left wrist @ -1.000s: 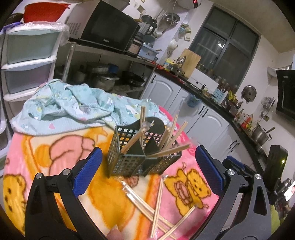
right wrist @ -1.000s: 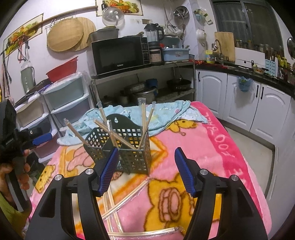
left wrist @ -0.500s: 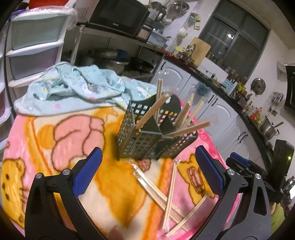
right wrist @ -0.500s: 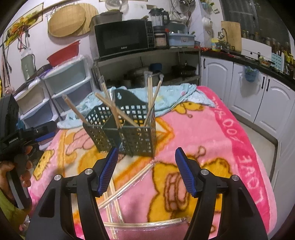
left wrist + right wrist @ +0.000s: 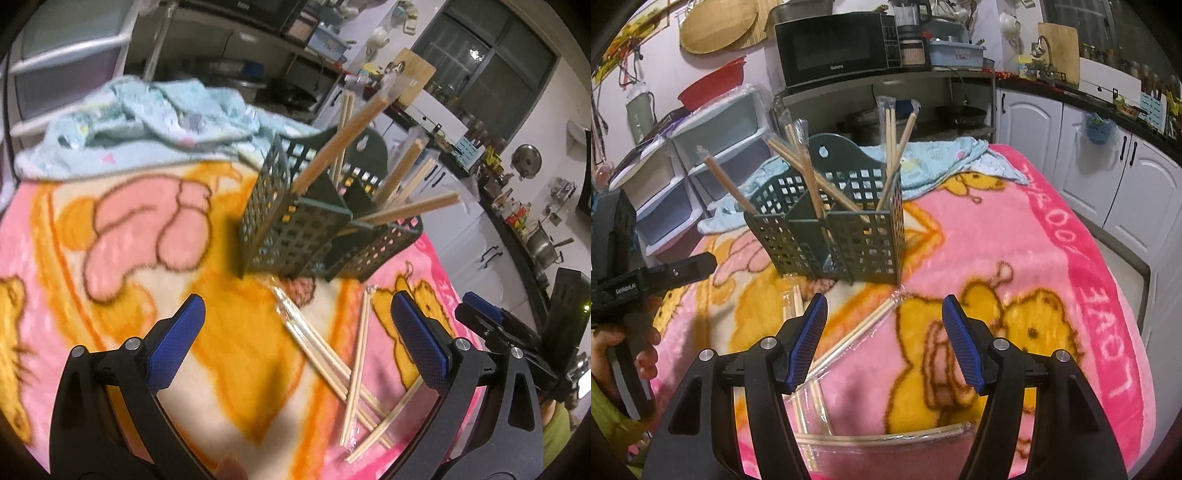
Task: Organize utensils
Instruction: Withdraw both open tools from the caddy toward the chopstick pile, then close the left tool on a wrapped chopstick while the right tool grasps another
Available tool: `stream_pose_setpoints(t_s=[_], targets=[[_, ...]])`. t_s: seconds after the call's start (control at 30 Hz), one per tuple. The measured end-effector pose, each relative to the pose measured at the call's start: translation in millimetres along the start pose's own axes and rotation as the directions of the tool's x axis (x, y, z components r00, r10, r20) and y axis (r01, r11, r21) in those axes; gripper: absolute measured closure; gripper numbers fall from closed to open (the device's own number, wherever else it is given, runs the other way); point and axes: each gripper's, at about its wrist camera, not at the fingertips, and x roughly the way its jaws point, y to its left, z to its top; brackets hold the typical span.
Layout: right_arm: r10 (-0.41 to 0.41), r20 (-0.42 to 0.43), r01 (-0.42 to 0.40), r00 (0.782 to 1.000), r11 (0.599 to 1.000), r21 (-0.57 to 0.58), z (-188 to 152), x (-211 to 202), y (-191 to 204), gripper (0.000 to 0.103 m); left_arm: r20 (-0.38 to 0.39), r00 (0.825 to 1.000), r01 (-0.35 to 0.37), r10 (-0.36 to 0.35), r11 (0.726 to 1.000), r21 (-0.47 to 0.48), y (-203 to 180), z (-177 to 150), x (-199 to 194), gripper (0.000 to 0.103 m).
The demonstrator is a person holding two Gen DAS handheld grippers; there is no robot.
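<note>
Looking down through both wrist cameras, I see a table draped in a pink blanket (image 5: 1052, 236) printed with yellow bears, and a crumpled light blue cloth (image 5: 147, 114) heaped at its far end. Near the middle of the blanket stands a dark green mesh caddy (image 5: 846, 229), upright, split into compartments, with several wrapped chopsticks (image 5: 892, 147) leaning out of it at different angles. More loose chopsticks (image 5: 332, 354) lie flat on the blanket just in front of the caddy, some crossing each other, each in a clear sleeve; one pair (image 5: 849, 332) runs diagonally below my right gripper, and another (image 5: 886, 439) lies crosswise nearer the camera.

My left gripper (image 5: 291, 347) hangs above the loose chopsticks with its blue pads spread wide and nothing between them. My right gripper (image 5: 884, 343) is also spread open and empty, hovering over the blanket just short of the caddy's front wall. From the right camera I can see the left gripper's black body (image 5: 653, 280) off to the side, held in a hand (image 5: 635, 354)
</note>
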Motion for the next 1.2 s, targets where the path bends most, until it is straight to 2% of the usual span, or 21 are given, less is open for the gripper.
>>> stream_pose_setpoints(t_s=[0.3,0.37,0.47,0.53,0.63,0.87,0.93,1.07,1.2], targets=[[-0.014,-0.049,0.015,0.999,1.000,0.015,-9.6,15.8,-8.7,0.041,-0.081,0.997,0.016,-0.017,1.000,-0.006,2.5,-14.6,25.4,0.011],[-0.018,-0.059,0.019,0.998,1.000,0.016,-11.6,19.9,-10.7,0.041,-0.106,0.994,0.036,-0.037,0.999,-0.012,2.8,-17.8,33.9,0.015],[-0.024,-0.073,0.026,0.997,0.999,0.022,-14.0,24.8,-13.4,0.041,-0.142,0.988,0.054,-0.056,0.998,-0.019,3.5,-22.5,46.7,0.022],[-0.030,-0.080,0.032,0.996,0.999,0.025,-14.9,27.5,-15.6,0.041,-0.163,0.984,0.068,-0.072,0.997,-0.027,4.2,-25.3,53.8,0.032],[-0.035,-0.091,0.037,0.995,0.999,0.027,-16.5,31.7,-18.2,0.041,-0.174,0.980,0.093,-0.100,0.995,-0.047,5.7,-26.8,62.4,0.041],[-0.029,-0.123,0.034,0.992,0.999,0.034,-17.4,49.4,-22.3,0.041,-0.181,0.979,0.088,-0.097,0.995,-0.055,10.3,-19.5,79.9,0.045],[-0.017,-0.133,0.023,0.991,0.999,0.036,-15.3,56.2,-21.0,0.041,-0.187,0.978,0.078,-0.088,0.995,-0.060,12.7,-17.1,85.4,0.054],[0.000,-0.160,0.004,0.987,1.000,0.026,-10.7,74.1,-14.3,0.041,-0.190,0.979,0.066,-0.076,0.996,-0.059,13.5,-14.0,91.8,0.063],[0.032,-0.208,-0.022,0.978,0.999,0.048,-8.1,97.1,-9.7,0.041,-0.192,0.980,0.045,-0.055,0.997,-0.058,20.0,-13.3,92.8,0.082]])
